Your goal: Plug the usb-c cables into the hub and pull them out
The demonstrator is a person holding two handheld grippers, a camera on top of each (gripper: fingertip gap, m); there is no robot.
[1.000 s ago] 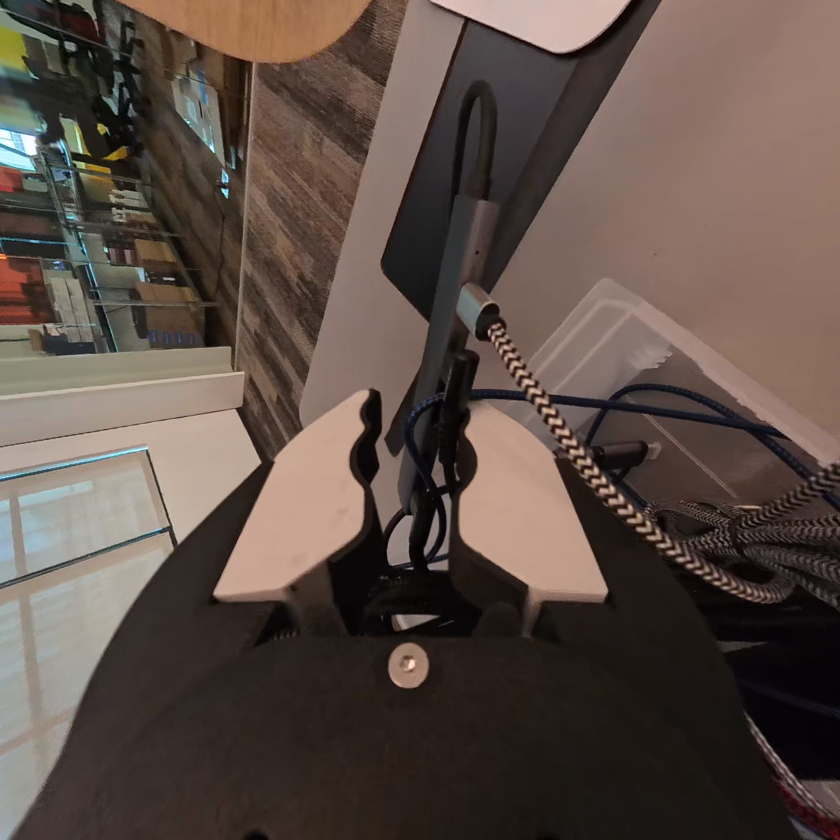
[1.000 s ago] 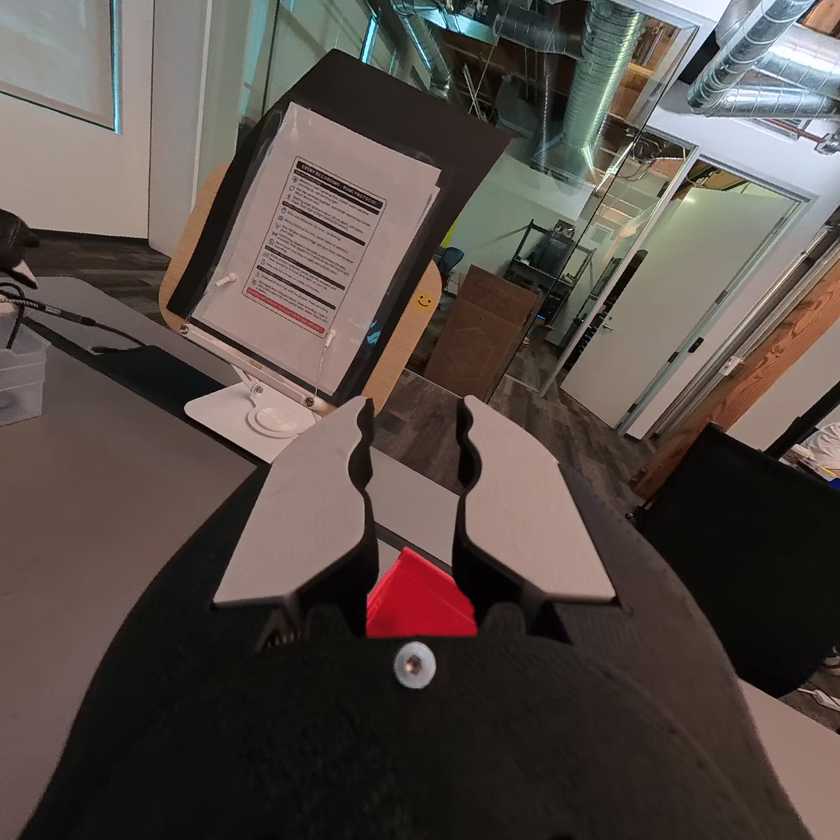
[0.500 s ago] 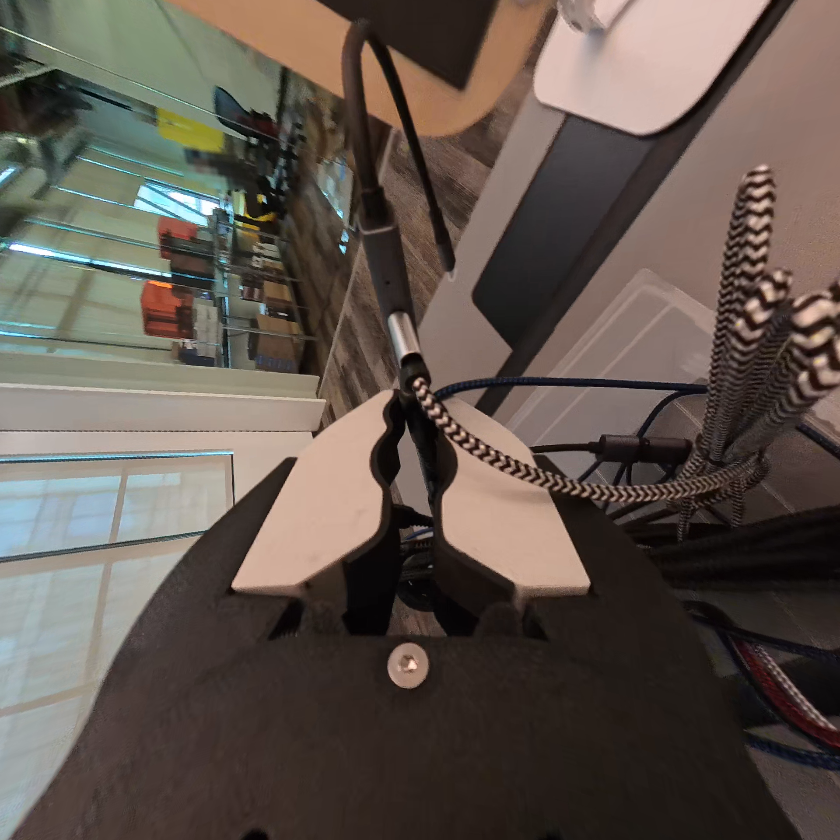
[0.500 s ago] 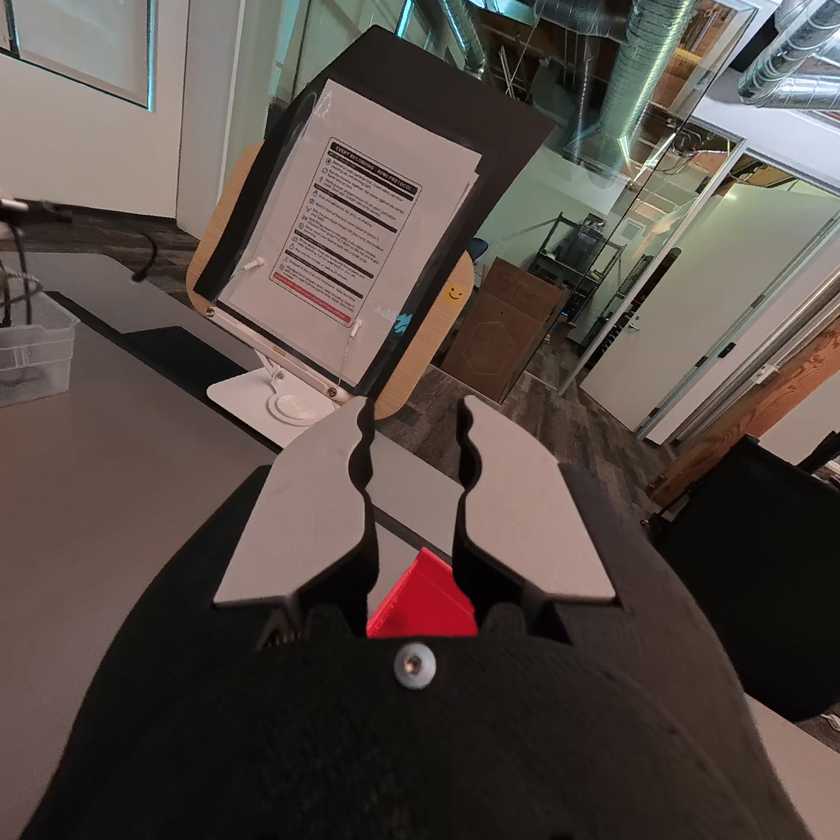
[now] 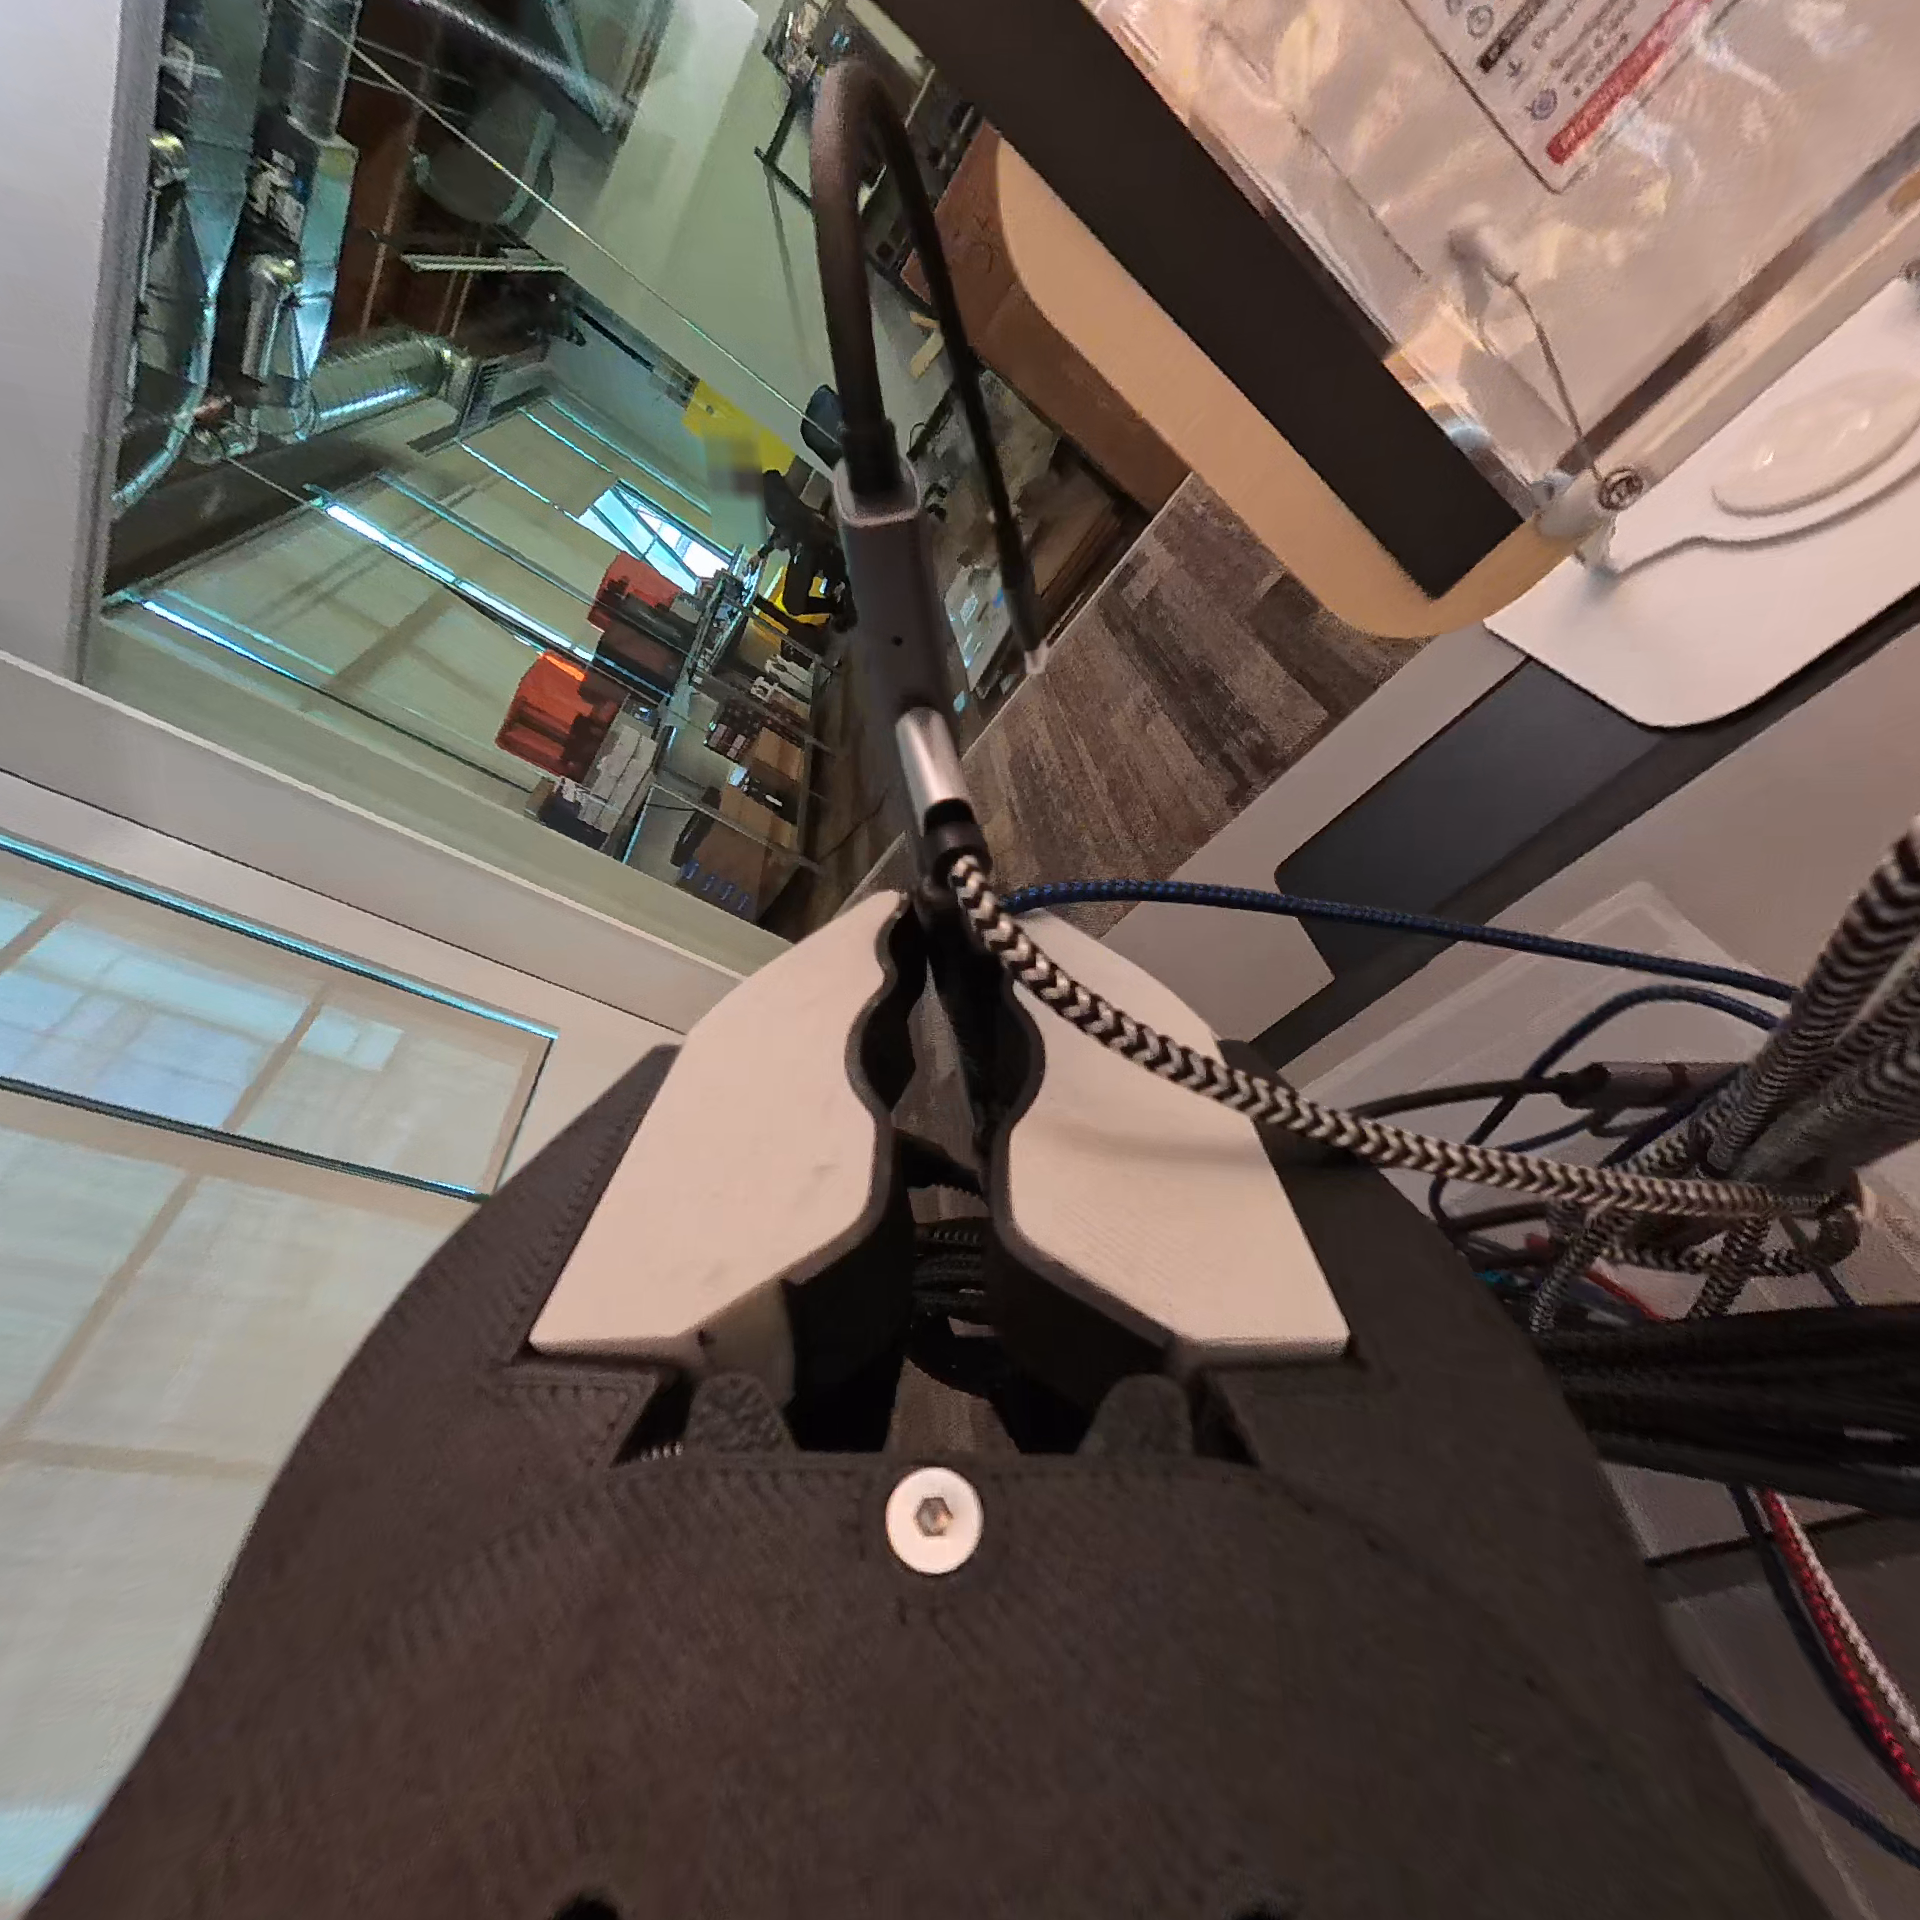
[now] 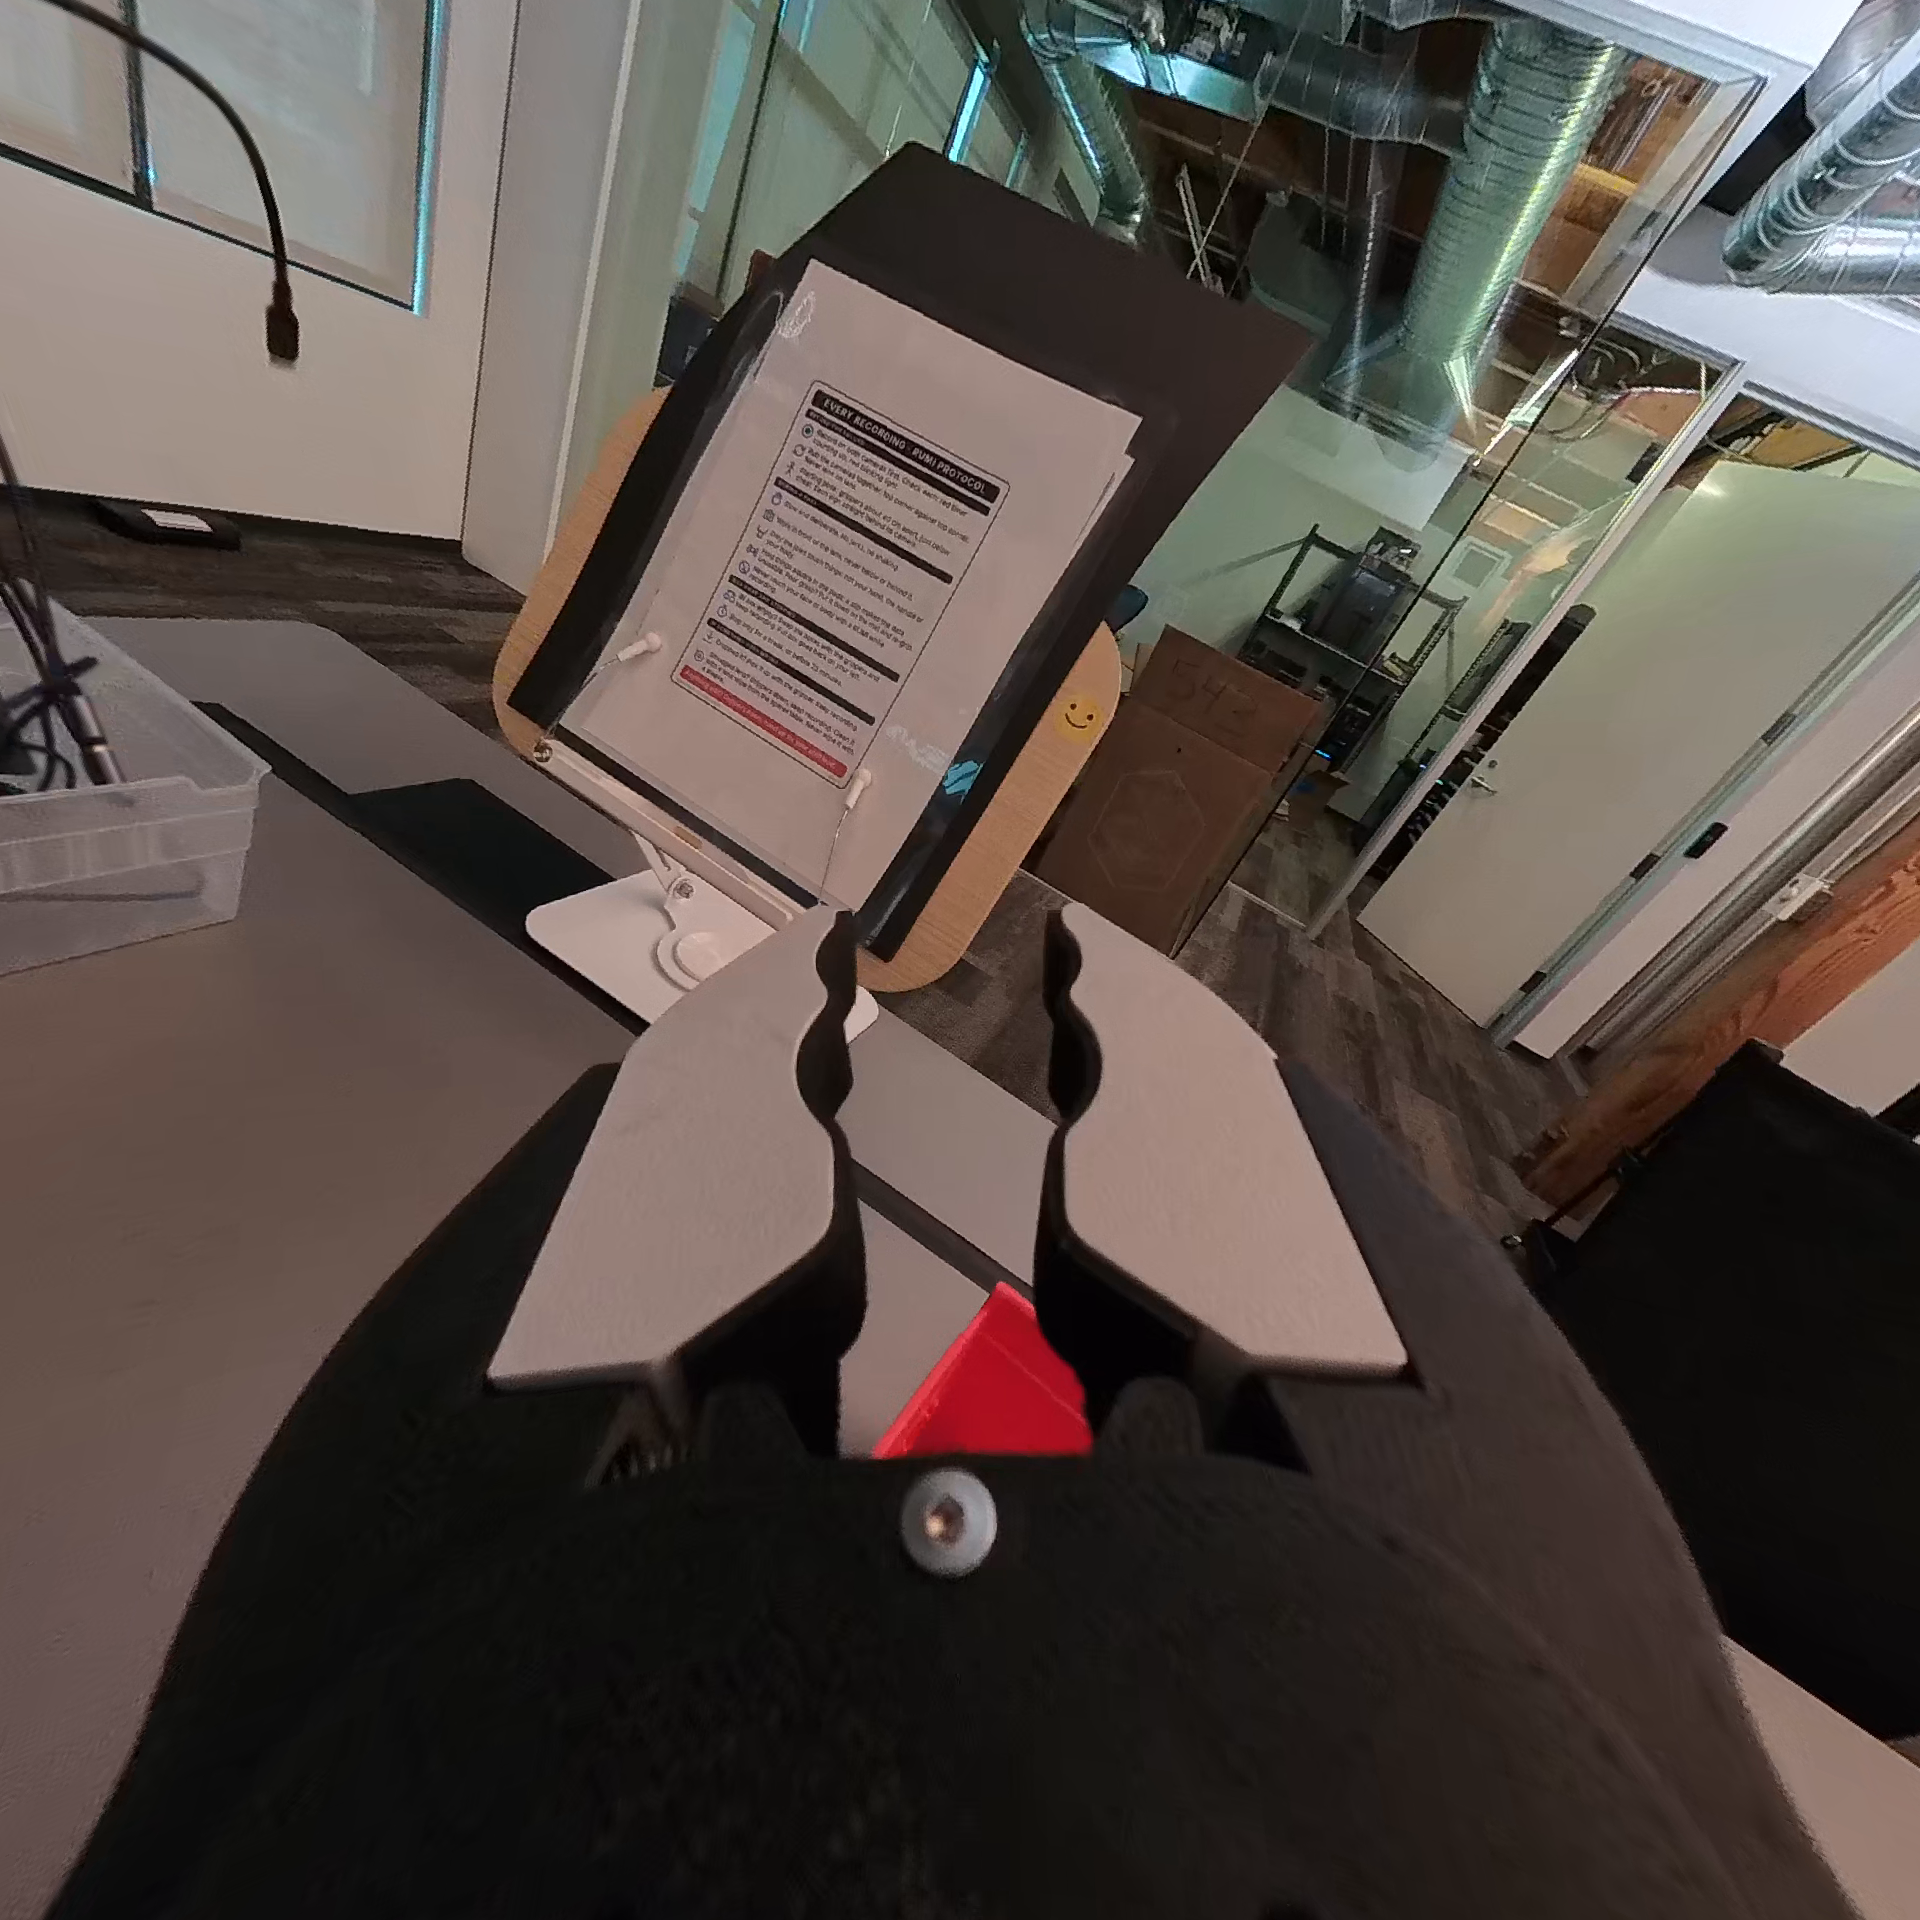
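Note:
My left gripper (image 5: 940, 925) is shut on the lower end of the slim grey hub (image 5: 894, 613) and holds it up in the air. A black-and-white braided cable (image 5: 1143, 1049) is plugged into the hub's side by a silver connector (image 5: 930, 769) and drapes over my right finger. The hub's own black lead (image 5: 842, 208) loops over its top. A blue cable (image 5: 1351, 914) runs behind. My right gripper (image 6: 951, 925) is open and empty above the grey table (image 6: 260, 1091). The lead's plug (image 6: 278, 327) hangs at the upper left of the right wrist view.
A clear bin (image 6: 125, 831) with several cables stands on the left of the table; it also shows in the left wrist view (image 5: 1662, 966). A tilted document stand (image 6: 862, 582) stands at the table's far edge. A red block (image 6: 987, 1392) lies under my right gripper. A black chair (image 6: 1766, 1299) is at the right. Tip to tip, the grippers are about 45 centimeters apart.
My left gripper has closed on the hub and lifted it off the table, and the braided cable has come up with it. My right gripper stays open and has shifted slightly.

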